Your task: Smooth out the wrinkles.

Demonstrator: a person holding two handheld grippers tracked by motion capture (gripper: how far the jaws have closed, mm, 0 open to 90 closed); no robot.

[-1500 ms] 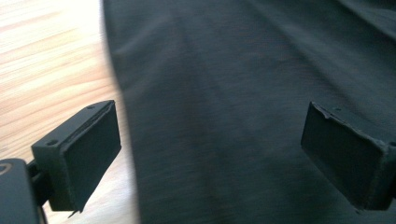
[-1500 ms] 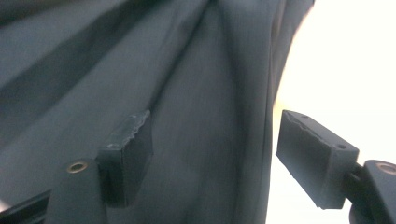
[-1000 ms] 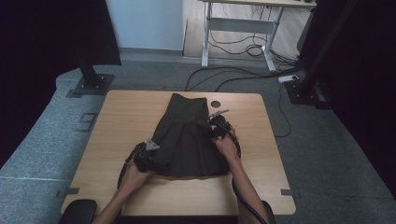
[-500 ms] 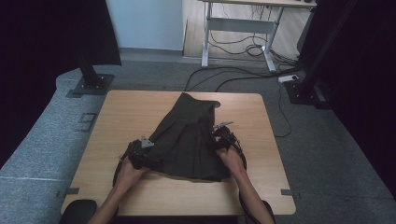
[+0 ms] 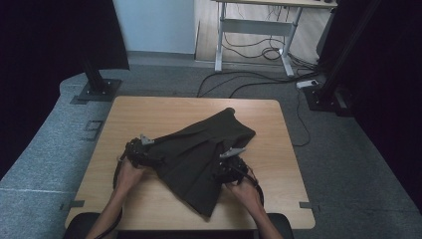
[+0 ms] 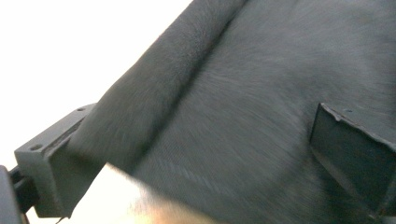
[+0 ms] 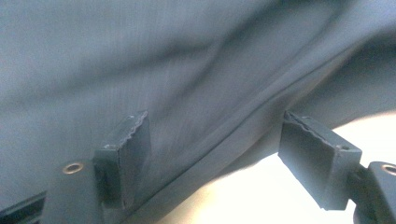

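Dark garment lies diagonal across mid table, one corner up toward upper right of centre, other hanging toward bottom centre near the front edge.

My left gripper is at the cloth's left edge, left of centre in high view. In left gripper view jaws stand wide, fabric draped across both, one jaw lower left, other at right edge. Can't tell if it's pinching anything.

My right gripper sits at the cloth's right side, lower centre. Right gripper view: jaws well apart, hem running between them, pads not pressing on it. Jaws have just been closing a bit, cloth between.

Around: table bare otherwise, nothing blocking. Black stand base upper left on floor, second desk frame top centre w/ cables on the floor behind, another black post upper right. Grey mat both sides.
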